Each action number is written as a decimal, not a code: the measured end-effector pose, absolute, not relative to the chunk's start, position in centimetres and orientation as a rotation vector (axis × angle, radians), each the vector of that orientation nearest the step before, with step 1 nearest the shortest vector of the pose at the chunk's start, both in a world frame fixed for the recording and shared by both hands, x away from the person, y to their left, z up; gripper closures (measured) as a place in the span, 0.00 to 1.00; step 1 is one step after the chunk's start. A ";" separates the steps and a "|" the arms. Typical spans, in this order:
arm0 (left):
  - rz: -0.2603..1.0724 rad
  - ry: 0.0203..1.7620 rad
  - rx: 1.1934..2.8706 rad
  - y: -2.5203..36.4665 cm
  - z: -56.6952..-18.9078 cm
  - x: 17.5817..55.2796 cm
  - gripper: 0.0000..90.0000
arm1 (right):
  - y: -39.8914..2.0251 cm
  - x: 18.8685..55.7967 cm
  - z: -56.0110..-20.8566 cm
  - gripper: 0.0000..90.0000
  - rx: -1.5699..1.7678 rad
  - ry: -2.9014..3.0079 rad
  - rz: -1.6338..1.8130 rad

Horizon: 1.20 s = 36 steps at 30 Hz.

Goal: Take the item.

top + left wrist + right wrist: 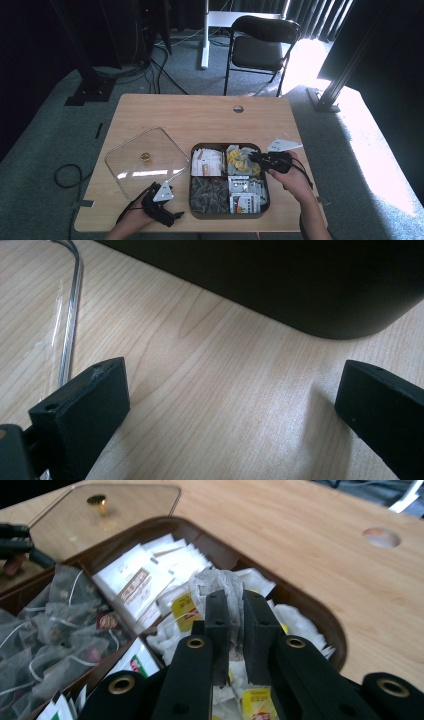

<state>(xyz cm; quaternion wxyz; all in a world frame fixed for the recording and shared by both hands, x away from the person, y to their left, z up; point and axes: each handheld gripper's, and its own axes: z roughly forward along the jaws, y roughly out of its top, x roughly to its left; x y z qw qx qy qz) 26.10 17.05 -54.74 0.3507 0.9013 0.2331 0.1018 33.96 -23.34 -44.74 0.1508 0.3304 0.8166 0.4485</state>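
Note:
A dark brown tray (191, 170) with four compartments of tea bags sits on the wooden table near its front edge. My right gripper (255, 158) hangs over the far right compartment, shut on a white gauze tea bag (220, 585) that sticks up between its jaws. Yellow-tagged bags (185, 611) lie below it. Low over the table at the front left, my left gripper (175, 216) is open with bare wood between its fingers (90, 405). The tray's dark wall (300, 285) lies just ahead of it.
A clear glass lid (145, 161) with a small gold knob (146, 157) lies flat on the table left of the tray. A round cable hole (238, 108) is at the table's far side. A black folding chair (260, 45) stands beyond the table.

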 end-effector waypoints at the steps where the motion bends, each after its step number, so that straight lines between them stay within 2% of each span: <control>1: 0.264 0.603 2.334 17.1 -54.7 26.1 0.01 | -23.4 33.9 -44.6 0.92 0.952 2.340 1.294; 16: 0.262 0.604 2.333 17.0 -54.7 26.1 0.01 | -25.6 34.8 -42.8 0.92 1.054 2.130 1.360; 36: 0.262 0.608 2.332 17.0 -54.7 26.1 0.01 | -30.9 36.9 -41.9 0.92 1.242 1.924 1.249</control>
